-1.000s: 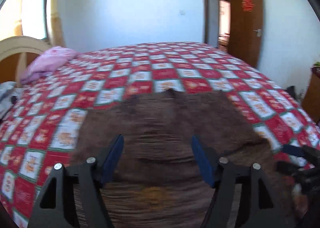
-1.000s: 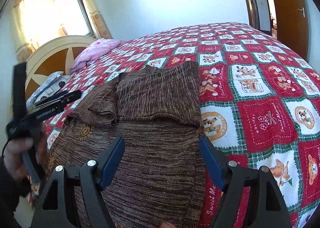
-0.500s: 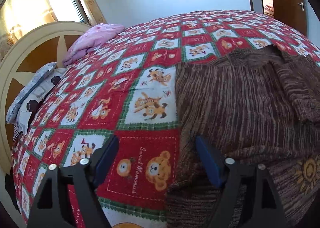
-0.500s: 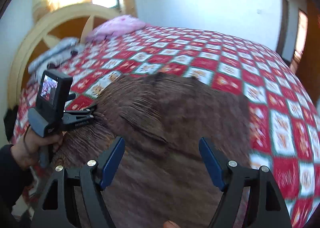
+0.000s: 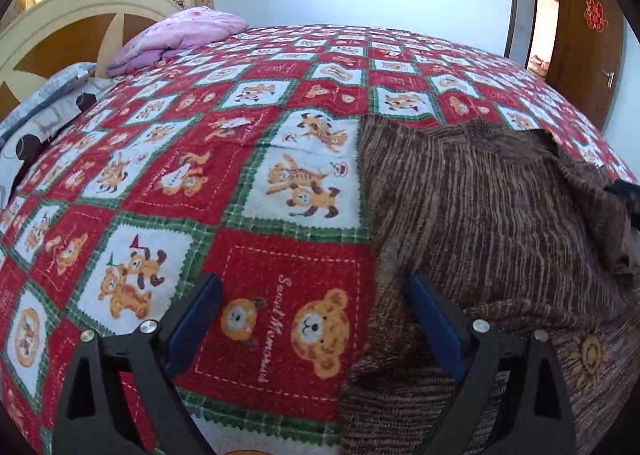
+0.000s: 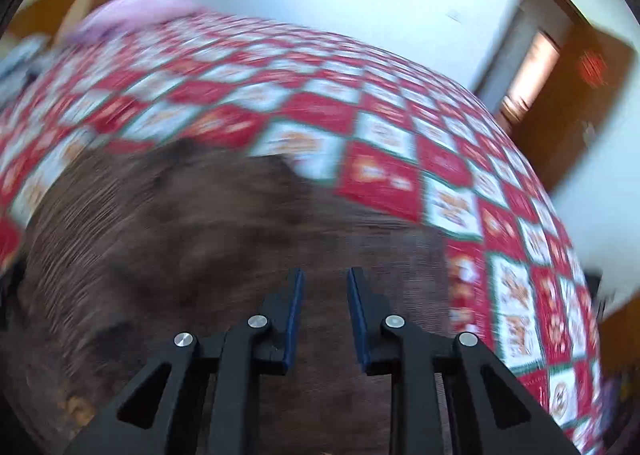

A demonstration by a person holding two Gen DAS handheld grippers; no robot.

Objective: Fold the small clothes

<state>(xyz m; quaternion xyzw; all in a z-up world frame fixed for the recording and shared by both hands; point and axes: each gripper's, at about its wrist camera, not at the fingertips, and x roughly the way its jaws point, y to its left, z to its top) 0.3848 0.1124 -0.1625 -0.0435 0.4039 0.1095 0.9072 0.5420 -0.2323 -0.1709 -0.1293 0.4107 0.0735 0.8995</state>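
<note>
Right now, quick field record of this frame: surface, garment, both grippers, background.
surface: bed with red, white and green patchwork quilt
garment: brown knit sweater, partly folded, lying on the quilt
left gripper: jaws opening, wide; straddles the sweater's left edge, one finger over quilt, one over knit; nothing gripped
right gripper: jaws closing, narrow gap, over the sweater; view blurred, no cloth seen between the pads
background: pink bedding by headboard; wooden door open

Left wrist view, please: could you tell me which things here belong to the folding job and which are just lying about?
In the job:
- brown knitted sweater, partly folded
- left gripper, jaws opening, at its edge
- right gripper, jaws closing over it, gripping nothing

Lying about:
- pink bedding
- grey patterned pillow
- headboard
- checked quilt
</note>
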